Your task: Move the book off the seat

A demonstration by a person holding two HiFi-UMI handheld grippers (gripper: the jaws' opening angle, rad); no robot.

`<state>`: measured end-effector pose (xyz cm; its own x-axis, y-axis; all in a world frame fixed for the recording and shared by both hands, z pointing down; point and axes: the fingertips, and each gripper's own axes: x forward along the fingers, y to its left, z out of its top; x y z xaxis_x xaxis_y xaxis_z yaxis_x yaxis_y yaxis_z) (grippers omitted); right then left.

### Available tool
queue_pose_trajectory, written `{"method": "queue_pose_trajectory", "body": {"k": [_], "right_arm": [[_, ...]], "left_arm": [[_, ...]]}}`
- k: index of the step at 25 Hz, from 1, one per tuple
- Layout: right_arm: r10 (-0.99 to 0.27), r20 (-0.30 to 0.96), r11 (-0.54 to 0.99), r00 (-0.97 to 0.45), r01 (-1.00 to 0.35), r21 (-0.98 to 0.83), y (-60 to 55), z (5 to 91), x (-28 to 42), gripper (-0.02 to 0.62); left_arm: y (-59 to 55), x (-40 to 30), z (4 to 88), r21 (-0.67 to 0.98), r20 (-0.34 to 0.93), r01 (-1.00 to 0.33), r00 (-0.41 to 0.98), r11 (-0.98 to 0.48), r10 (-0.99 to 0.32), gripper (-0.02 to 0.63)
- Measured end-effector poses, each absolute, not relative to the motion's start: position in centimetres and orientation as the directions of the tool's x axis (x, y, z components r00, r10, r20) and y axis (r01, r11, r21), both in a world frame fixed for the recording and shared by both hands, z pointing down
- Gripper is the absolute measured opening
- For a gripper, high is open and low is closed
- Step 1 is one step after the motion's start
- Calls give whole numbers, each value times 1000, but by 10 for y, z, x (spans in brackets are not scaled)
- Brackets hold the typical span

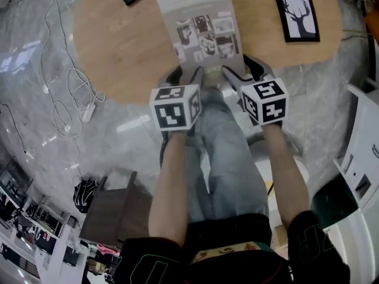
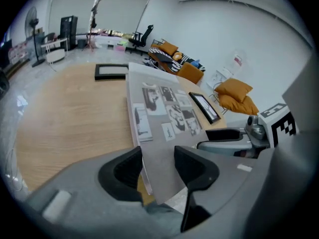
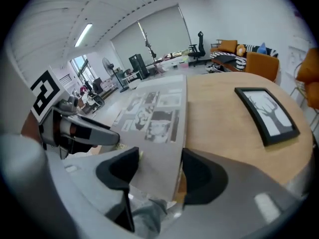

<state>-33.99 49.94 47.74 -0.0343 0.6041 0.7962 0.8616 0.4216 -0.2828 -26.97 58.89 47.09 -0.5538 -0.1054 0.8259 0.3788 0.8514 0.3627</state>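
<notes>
1. The fingers point(image 2: 122, 171) of the left gripper point(image 2: 158, 172), in the left gripper view, pinch a near corner of the book point(image 2: 159, 113). We see one dark pad on each side of that corner, both against it.
2. In the same view the book runs away from the jaws, tilted, over the wooden table point(image 2: 70, 118). Its grey cover carries black-and-white pictures. A black frame point(image 2: 110, 71) lies flat on the table beyond the book. A deer picture point(image 2: 205, 107) lies to the book's right. The right gripper point(image 2: 207, 139) shows at the right, at the book's other near corner.
3. In the right gripper view, that gripper's fingers point(image 3: 202, 176) are likewise closed on their corner of the book, with the cover passing between the two pads. The book stretches out over the tabletop. The deer picture lies flat to its right, apart from it. The left gripper shows at the left.
4. In the head view the two grippers sit side by side at the table's near edge, each on one near corner of the book.
5. The book's far part is over the tabletop. Its near edge reaches past the table's rim, above the person's legs point(image 1: 228, 158). We cannot tell whether its far end rests on the wood.
6. The deer picture lies right of the book and the black frame up and left of it, neither touching it. A white cable point(image 1: 65, 93) trails over the marble floor point(image 1: 35, 52) at the left.
</notes>
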Motion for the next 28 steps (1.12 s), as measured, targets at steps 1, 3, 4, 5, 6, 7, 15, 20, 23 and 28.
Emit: {"method": "queue_pose_trajectory", "body": {"k": [1, 3, 4, 5, 6, 7, 15, 20, 23, 28], "right_arm": [[601, 799, 405, -30, 873, -273, 511, 480, -355, 276], [589, 808, 382, -22, 888, -254, 531, 484, -377, 276], [571, 821, 385, -4, 884, -264, 532, 486, -379, 276], [556, 831, 392, 14, 878, -277, 531, 489, -380, 282], [550, 835, 395, 22, 874, -283, 533, 491, -385, 282], [552, 834, 395, 23, 873, -286, 536, 492, -391, 282], [576, 816, 379, 47, 869, -317, 547, 487, -398, 288], [491, 866, 397, 89, 862, -314, 541, 490, -393, 290], [480, 874, 408, 81, 861, -304, 544, 492, -394, 290], [433, 896, 424, 99, 854, -300, 545, 494, -394, 290]], "left_arm": [[599, -283, 475, 377, 823, 391, -557, 840, -109, 201], [617, -303, 481, 384, 823, 411, -558, 827, -105, 207], [617, -305, 485, 399, 825, 422, -552, 814, -119, 209], [616, -306, 488, 421, 820, 428, -556, 800, -134, 212], [617, -311, 490, 435, 807, 423, -575, 795, -136, 209], [621, -317, 490, 437, 788, 413, -604, 799, -119, 210], [630, -319, 483, 441, 716, 436, -698, 785, -15, 210], [623, -315, 487, 456, 755, 449, -652, 769, -66, 210], [625, -317, 489, 447, 785, 452, -612, 771, -97, 210], [626, -317, 491, 466, 807, 461, -571, 755, -150, 210]]}}
